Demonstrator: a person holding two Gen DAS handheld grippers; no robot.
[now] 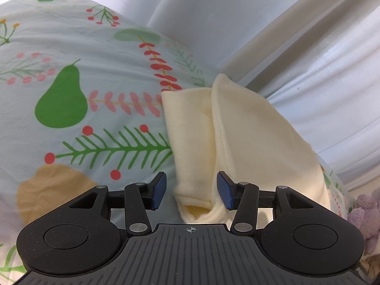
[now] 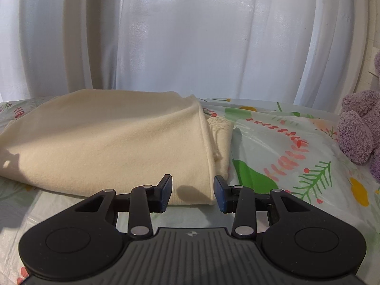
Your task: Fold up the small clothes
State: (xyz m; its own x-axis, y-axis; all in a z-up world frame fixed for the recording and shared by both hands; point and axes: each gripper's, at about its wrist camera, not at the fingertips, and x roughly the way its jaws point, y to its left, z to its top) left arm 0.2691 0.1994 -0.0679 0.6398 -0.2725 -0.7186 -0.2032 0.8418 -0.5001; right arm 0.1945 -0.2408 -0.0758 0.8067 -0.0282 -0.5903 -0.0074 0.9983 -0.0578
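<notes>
A: Left wrist view: how many garments do you count?

B: One, a cream knitted garment [image 1: 237, 137], partly folded, lying on the pale plastic sheet printed with pears and berry sprigs [image 1: 71, 90]. Its ribbed cuff end sits between the blue pads of the left hand-held gripper [image 1: 192, 191], which is released; neither pad presses the cloth.

A: And the other one?

B: The right hand-held gripper [image 2: 192, 193] is also released, its pads astride the garment's near corner [image 2: 118, 147] without pinching it.

A: Room to move?

B: Open printed sheet on the left of the left wrist view and on the right of the right wrist view. White curtains [image 2: 190, 35] hang close behind the garment's far edge.

A: Anything in the way?

B: One purple plush toy [image 2: 361, 133] at the right edge, well apart from the garment.
</notes>
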